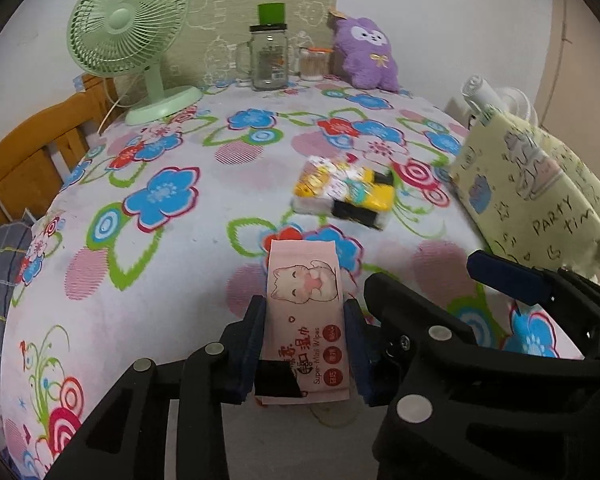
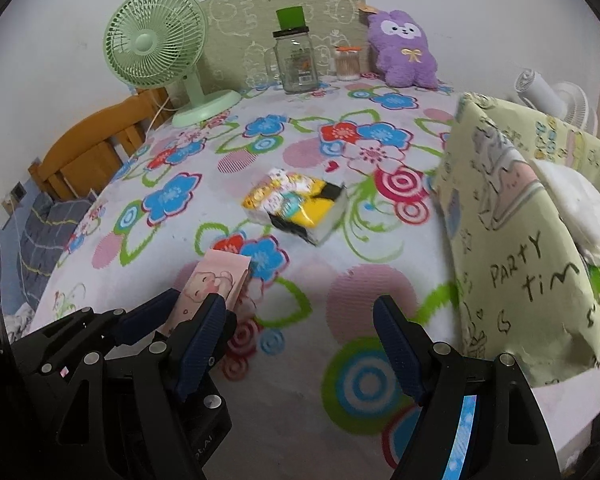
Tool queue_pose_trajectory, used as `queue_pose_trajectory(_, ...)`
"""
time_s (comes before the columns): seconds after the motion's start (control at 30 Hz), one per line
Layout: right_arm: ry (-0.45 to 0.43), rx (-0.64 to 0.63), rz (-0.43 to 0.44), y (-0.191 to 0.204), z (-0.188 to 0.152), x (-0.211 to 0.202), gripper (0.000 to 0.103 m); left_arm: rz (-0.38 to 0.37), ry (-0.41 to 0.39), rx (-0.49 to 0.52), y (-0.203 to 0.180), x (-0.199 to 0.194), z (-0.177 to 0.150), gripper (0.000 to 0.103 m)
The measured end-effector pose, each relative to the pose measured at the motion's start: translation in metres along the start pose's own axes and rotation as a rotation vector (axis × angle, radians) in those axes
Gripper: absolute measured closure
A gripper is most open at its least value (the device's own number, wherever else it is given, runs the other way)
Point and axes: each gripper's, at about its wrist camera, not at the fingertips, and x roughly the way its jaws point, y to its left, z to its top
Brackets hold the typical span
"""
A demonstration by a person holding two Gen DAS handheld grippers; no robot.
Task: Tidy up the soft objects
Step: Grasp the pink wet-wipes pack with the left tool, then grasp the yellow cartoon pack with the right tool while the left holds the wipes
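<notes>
left tongs (image 1: pixel 305 344) pinching pink wipes pack (image 1: pixel 306 312) | right tongs (image 2: pixel 300 344) spread, empty | tissue pack (image 2: pixel 296 204) lies ahead of both on tabletop (image 2: pixel 380 300) | fabric bin (image 2: pixel 512 264) right (something white inside) | two packs left, I'd say

The left gripper (image 1: pixel 306 320) sits at the bottom middle of its own view. Its two blue fingers are close together and squeeze a pink pack of wipes (image 1: pixel 305 308) from both sides. In the right wrist view this same gripper shows at the lower left, pointing up and to the right. The right gripper (image 2: pixel 300 320) sits at the bottom of its own view. Its fingers are spread far apart and hold nothing. In the left wrist view it shows at the lower right, just beside the left one.
</notes>
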Motion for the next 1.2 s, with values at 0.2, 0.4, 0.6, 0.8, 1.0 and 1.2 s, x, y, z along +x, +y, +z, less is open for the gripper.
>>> queue_pose_trajectory(0.2, 0.0, 0.0, 0.0, 0.007, 0.018, 0.013, 0.023, 0.016, -0.003, -0.023, 0.011, 0.004, 0.015, 0.064)
queue_pose_trajectory(0.4, -0.01, 0.009, -0.006, 0.013, 0.035, 0.024, 0.019, 0.042, -0.004, -0.038, 0.023, 0.012, 0.029, 0.064)
queue_pose_trajectory(0.6, -0.012, -0.003, -0.042, 0.017, 0.053, 0.038, 0.011, 0.056, -0.014, -0.023, 0.027, 0.021, 0.043, 0.064)
queue_pose_trajectory(0.8, 0.008, -0.004, -0.064, 0.016, 0.065, 0.057, 0.009, 0.052, 0.01, -0.014, 0.034, 0.038, 0.056, 0.064)
queue_pose_trajectory(1.0, 0.021, 0.003, -0.102, 0.014, 0.074, 0.074, 0.009, 0.056, 0.033, -0.001, 0.036, 0.053, 0.063, 0.064)
queue_pose_trajectory(1.2, 0.053, 0.017, -0.107, 0.01, 0.075, 0.091, 0.009, 0.031, 0.05, -0.018, 0.04, 0.063, 0.063, 0.064)
